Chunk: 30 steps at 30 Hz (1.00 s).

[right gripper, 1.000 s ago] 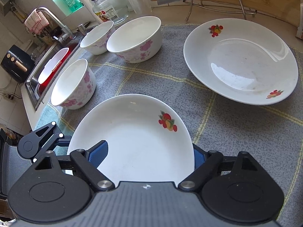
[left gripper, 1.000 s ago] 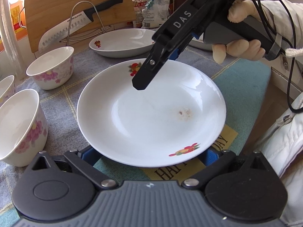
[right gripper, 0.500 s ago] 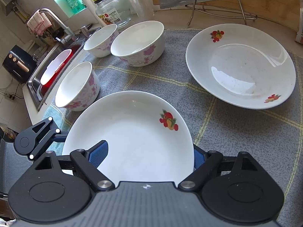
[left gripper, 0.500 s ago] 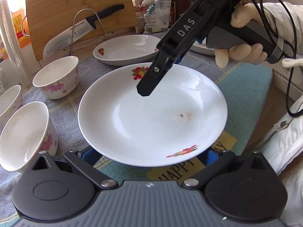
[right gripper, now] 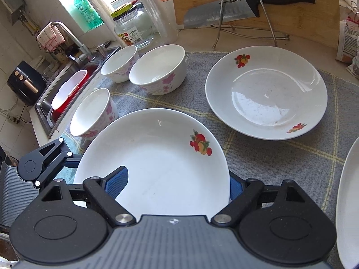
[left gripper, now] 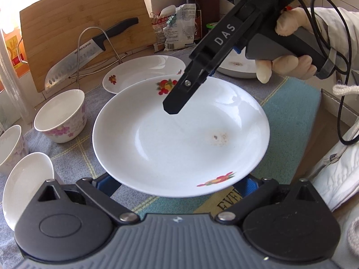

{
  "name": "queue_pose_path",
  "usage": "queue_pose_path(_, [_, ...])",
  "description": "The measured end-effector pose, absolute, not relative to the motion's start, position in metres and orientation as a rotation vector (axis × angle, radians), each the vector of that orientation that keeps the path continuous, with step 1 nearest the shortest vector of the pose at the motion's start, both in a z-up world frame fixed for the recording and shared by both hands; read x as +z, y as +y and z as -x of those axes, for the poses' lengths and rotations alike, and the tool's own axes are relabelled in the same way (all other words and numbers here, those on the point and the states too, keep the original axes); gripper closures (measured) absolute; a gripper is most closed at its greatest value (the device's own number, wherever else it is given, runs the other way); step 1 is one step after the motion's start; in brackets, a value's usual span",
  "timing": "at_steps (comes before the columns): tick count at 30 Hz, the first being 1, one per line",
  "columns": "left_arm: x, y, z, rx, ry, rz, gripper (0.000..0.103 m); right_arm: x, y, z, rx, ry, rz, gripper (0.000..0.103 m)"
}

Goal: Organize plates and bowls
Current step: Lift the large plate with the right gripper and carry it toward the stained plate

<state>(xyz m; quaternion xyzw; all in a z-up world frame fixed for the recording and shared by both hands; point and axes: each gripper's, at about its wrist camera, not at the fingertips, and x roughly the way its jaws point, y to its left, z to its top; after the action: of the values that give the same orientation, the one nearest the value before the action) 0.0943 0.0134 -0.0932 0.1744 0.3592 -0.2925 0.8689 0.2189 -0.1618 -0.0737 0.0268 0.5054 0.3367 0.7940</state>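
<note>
Evidently mid-carry: a white fruit-print plate [right gripper: 161, 161] is raised off the grey checked cloth [right gripper: 269, 157], pinched at its near rim by the right gripper [right gripper: 172, 183], one blue pad on the top face and the other just outside the rim edge. From the left wrist view the same plate [left gripper: 179, 143] sits between the left gripper [left gripper: 177, 183] fingers, whose blue pads peek out either side beneath its near rim; whether they clamp it or merely stand under it I cannot tell. A brownish smudge marks the plate's well. Likely destination is the second fruit-print plate [right gripper: 267, 94], resting flat on the cloth further back, apart from the carried one. Judged next move: bring the held plate level over that one, centre it, lower until the rims nest, then let go; a tilted drop would risk chipping. Three pink-flowered bowls [right gripper: 158, 69] stand near the sink [right gripper: 44, 105], not yet stacked. Hidden or doubtful: the plate's near rim is behind each gripper body; a third plate [right gripper: 347, 201] is cut off at the right edge of the right wrist view; the nearest bowl [left gripper: 24, 186] is clipped low in the left view; a knife [right gripper: 224, 11] leans on a wire rack against the cutting board [right gripper: 291, 27].
</note>
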Motion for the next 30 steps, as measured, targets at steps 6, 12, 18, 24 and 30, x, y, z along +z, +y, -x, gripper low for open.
queue_pose_path(6, [-0.085,-0.006,-0.101,-0.63,0.739,-0.378,0.001,-0.064,-0.185,-0.217,0.705,1.058,-0.067,0.011])
queue_pose_path(12, [-0.081,-0.029,-0.109,-0.658,0.73,-0.386,0.001,-0.058,-0.214,-0.216,0.677,1.042,-0.073,0.011])
queue_pose_path(18, [-0.079,-0.057,-0.118,-0.692,0.722,-0.404,0.001,-0.054,-0.244,-0.215,0.646,1.034,-0.083,0.011])
queue_pose_path(24, [-0.079,-0.083,-0.127,-0.727,0.718,-0.418,0.001,-0.053,-0.273,-0.216,0.61,1.026,-0.098,0.011])
queue_pose_path(30, [-0.079,-0.11,-0.136,-0.761,0.713,-0.429,0.001,-0.053,-0.302,-0.221,0.575,1.018,-0.117,0.011])
